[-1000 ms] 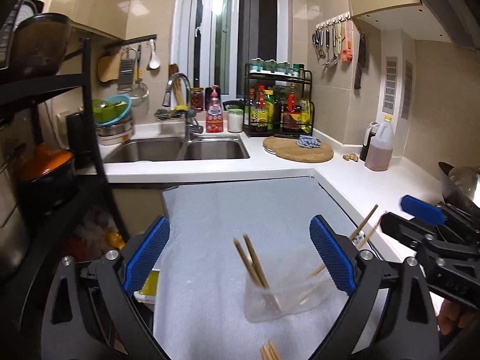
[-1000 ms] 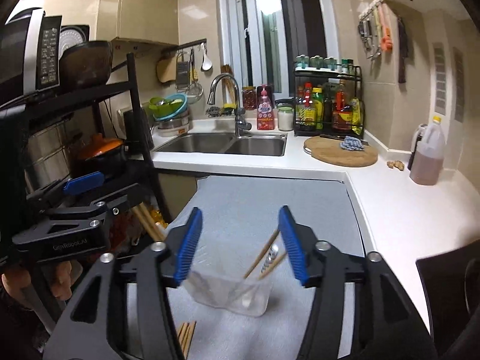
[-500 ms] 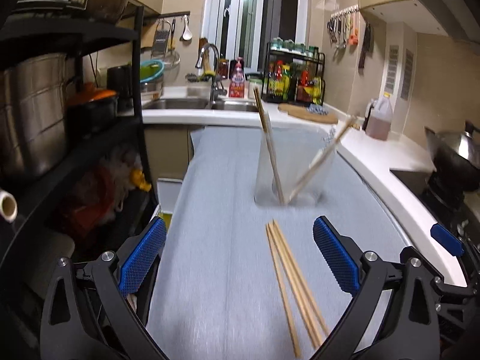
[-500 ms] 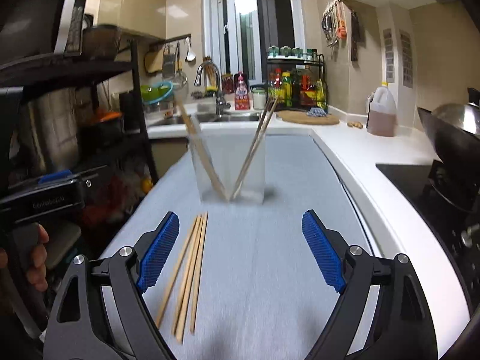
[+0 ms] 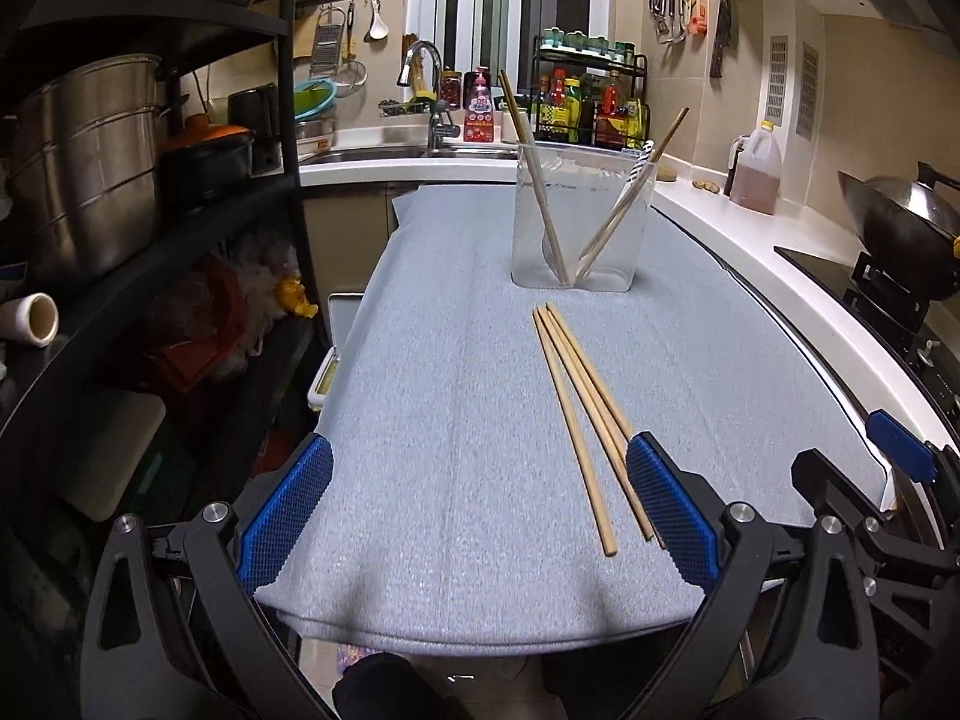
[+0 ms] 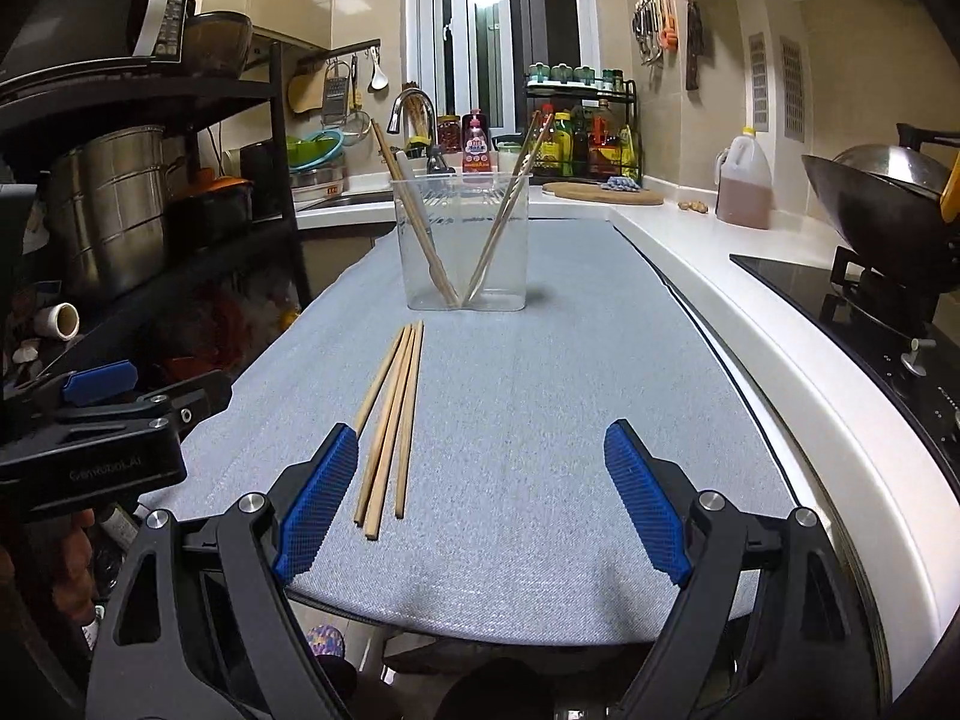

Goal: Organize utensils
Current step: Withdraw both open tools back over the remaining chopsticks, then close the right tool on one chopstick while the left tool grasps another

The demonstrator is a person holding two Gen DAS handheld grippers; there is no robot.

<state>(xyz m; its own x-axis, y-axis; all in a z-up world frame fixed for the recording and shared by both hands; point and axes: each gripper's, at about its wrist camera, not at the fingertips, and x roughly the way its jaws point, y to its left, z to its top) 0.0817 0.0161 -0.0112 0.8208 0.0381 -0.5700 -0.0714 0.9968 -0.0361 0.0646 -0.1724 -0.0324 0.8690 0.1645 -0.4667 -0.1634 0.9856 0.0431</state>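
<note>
1. At the far left a black metal shelf rack [image 5: 180,228] carries steel stockpots [image 5: 84,162], well apart from the work and no part of it.
2. The left tongs [image 5: 477,507] hang released and empty over the near edge of the desk [image 5: 432,396]. Their blue pads [image 5: 285,513] stand wide apart, and the right-hand pad overlaps the near ends of the loose chopsticks in the left wrist view; whether it touches them I cannot tell.
3. The loose chopsticks [image 6: 390,420], the things left to tidy, lie flat on the grey mat in a close bundle between the tongs and the holder, their far tips nearly meeting. Lying lengthwise toward the holder, they offer their near ends to a pinch.
4. Beyond them the clear plastic holder [image 6: 462,240] stands upright mid-desk. Chopsticks already in it lean against opposite walls and cross near the bottom, since it is wide and nothing keeps them straight. A white-handled utensil [image 5: 641,159] also stands inside; its kind is too small to tell.
5. The right tongs [image 6: 489,501] are likewise released and hold nothing, poised just right of the bundle; I judge the next pick is about to start.
6. At the far right, a wok [image 6: 876,192] sits on the stove.
</note>
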